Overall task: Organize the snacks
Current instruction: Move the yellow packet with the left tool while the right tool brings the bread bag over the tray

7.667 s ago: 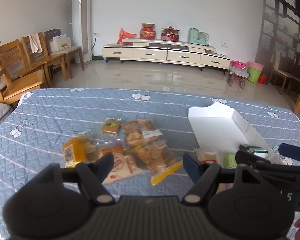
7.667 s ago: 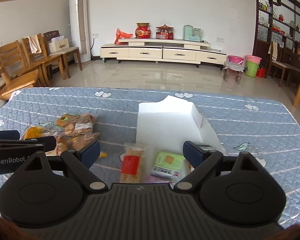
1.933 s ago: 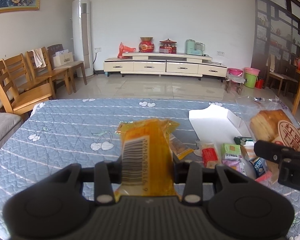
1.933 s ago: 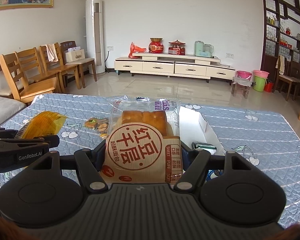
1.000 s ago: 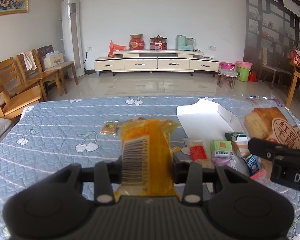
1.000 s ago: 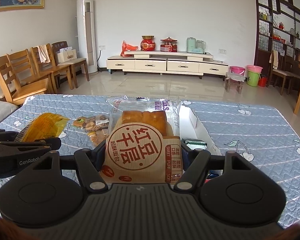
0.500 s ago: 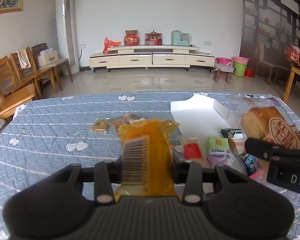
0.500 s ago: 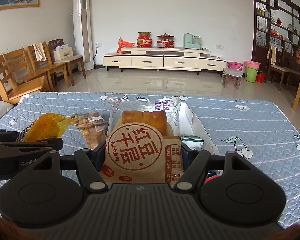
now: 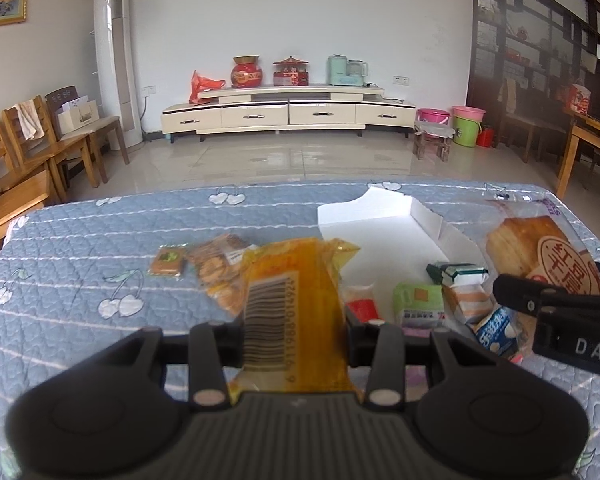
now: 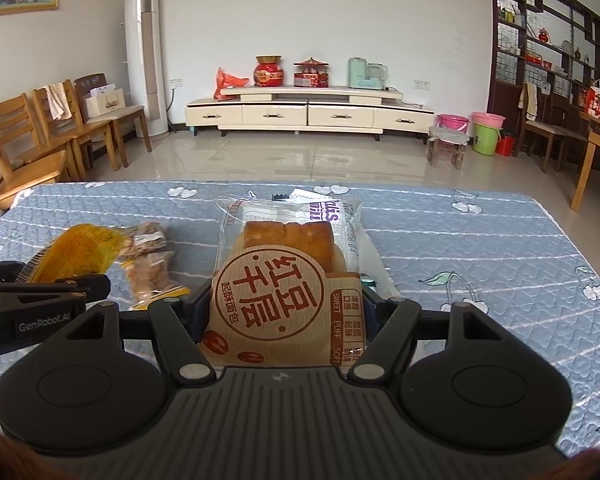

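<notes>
Two hand-held grippers are in service, each loaded. Left hand-held gripper (image 9: pixel 294 330): fingers pinched narrowly on a yellow snack packet (image 9: pixel 296 300), barcode side up, carried above the desk (image 9: pixel 80 264). Right hand-held gripper (image 10: pixel 286 312): fingers set wide and pressed against both sides of a red-bean bread packet (image 10: pixel 288 276), held upright with its printed face toward the camera.

From the left wrist view, the white open box (image 9: pixel 380 232) lies on the blue quilted cover at about 1 o'clock of the yellow packet. Packets already at the box's near end: a red-label packet (image 9: pixel 362 304), a green packet (image 9: pixel 418 304), a dark green-and-white packet (image 9: pixel 458 274), an orange-and-white packet (image 9: pixel 470 300) and a blue-and-white packet (image 9: pixel 496 328). The bread packet and its gripper appear at 3 o'clock, just beside the box's near right corner.

Loose items outside the box: a clear bag of biscuits (image 9: pixel 216 268) at 10 o'clock of the yellow packet, partly hidden behind it, and a small square cracker packet (image 9: pixel 168 260) just left of that bag.

From the right wrist view, the box is almost wholly hidden behind the bread packet; contact with it cannot be determined.
</notes>
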The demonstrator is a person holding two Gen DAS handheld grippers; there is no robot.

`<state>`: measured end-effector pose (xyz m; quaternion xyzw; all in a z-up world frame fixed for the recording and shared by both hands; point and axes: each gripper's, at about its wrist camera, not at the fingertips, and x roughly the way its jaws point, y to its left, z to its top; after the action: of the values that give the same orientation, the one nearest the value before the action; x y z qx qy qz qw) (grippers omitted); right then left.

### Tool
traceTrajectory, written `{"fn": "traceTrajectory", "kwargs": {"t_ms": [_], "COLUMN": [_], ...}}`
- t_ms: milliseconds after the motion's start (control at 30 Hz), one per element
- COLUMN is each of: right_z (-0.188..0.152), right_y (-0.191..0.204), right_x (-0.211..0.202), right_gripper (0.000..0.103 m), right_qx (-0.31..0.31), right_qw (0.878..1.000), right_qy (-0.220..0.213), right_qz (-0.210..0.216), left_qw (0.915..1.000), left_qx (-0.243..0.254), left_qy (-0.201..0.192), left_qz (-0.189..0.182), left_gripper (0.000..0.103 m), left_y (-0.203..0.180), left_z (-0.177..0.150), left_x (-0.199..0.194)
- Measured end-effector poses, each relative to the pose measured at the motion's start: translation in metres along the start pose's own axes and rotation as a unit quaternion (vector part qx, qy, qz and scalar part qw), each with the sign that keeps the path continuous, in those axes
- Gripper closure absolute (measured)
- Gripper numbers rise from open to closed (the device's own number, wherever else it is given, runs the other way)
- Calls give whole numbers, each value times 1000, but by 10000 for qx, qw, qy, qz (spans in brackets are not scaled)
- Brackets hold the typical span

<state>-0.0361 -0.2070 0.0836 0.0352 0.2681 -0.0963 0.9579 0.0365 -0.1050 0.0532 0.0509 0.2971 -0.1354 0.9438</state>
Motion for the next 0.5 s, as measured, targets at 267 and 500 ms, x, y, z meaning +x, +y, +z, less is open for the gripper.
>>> {"fn": "traceTrajectory", "kwargs": {"t_ms": [267,500], "right_z": [14,22], "right_y": [-15,-27], "right_x": [21,45], "right_gripper": [16,16], "right_qx": [49,55], "right_qw": [9999,9999], "right_qy": [29,83], "right_qz": [-112,-104], "left_qw": [9999,9998], "left_qx": [-31,-22], "left_qy": [58,97], "left_qz": [-129,-170], "left_gripper": [63,63], "left_y": [-16,-28], "left_z": [18,34], "left_x": [25,49]}}
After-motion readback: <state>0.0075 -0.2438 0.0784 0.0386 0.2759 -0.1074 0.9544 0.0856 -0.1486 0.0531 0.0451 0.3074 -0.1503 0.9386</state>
